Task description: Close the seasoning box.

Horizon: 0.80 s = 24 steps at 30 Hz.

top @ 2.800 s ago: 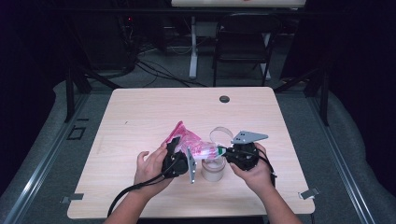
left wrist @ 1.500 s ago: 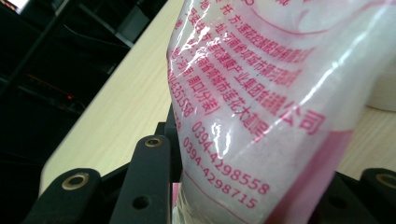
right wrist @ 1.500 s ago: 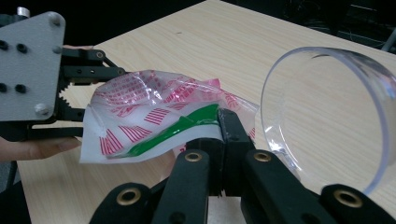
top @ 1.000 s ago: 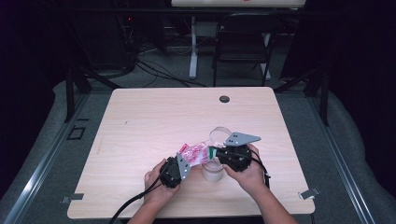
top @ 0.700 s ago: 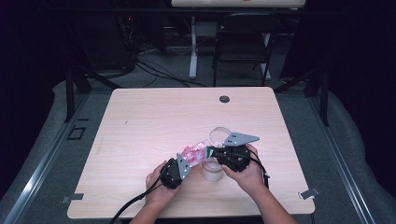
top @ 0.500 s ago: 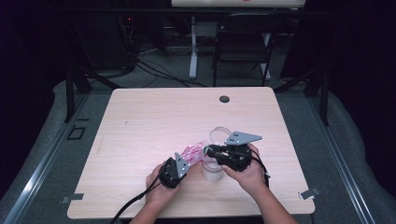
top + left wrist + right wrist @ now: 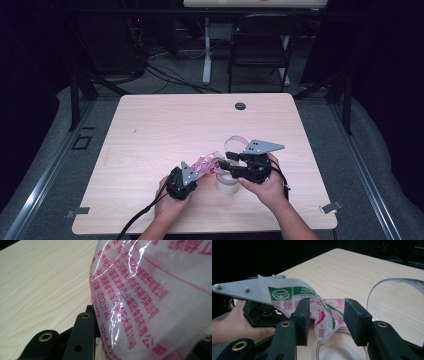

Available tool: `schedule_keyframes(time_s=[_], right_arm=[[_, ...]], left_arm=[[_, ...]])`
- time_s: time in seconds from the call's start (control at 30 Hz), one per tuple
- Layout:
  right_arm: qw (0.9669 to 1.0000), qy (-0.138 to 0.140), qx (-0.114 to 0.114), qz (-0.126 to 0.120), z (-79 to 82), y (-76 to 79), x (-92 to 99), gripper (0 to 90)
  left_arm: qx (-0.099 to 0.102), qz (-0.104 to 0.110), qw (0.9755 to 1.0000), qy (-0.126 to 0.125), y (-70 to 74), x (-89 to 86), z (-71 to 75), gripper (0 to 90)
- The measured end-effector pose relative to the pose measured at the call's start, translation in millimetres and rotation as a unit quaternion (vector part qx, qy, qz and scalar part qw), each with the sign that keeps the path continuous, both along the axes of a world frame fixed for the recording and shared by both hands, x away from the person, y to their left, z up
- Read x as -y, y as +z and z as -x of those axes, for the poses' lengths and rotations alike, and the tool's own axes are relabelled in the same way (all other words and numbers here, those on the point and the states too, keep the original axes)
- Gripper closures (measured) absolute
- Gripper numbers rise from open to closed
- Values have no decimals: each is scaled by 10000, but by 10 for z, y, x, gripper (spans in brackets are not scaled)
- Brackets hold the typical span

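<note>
High view looks down over table [image 7: 150, 130]; both gripper views close-in, sharing printed bag [image 7: 150, 302].

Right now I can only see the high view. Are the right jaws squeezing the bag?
Observer: No. The right gripper jaws have just been opening, and the corner of the bag hangs loose between them.
Operator: What's under it?
Observer: A clear cup with white grains inside.
Operator: So who's holding the bag?
Observer: The left gripper, clamped on the end with the pink printing.
</note>
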State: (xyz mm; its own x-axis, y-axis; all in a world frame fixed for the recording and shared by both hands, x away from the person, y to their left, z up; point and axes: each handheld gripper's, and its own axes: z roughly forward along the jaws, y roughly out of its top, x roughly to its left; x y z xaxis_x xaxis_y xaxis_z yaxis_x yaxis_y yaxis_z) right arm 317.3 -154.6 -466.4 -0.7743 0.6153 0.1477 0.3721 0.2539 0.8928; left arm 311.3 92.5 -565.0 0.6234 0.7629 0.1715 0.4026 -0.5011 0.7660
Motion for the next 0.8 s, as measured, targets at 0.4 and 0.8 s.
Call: schedule_keyframes(time_s=[0.4, 0.8], right_arm=[[9994, -105, 260, -179, 44, 142, 102, 507], [9988, -343, 343, 39, 41, 149, 209, 538]], left_arm=[[-467, 951, 9944, 49, 75, -287, -149, 740], [-453, 1511, 9868, 371, 259, -830, -158, 740]])
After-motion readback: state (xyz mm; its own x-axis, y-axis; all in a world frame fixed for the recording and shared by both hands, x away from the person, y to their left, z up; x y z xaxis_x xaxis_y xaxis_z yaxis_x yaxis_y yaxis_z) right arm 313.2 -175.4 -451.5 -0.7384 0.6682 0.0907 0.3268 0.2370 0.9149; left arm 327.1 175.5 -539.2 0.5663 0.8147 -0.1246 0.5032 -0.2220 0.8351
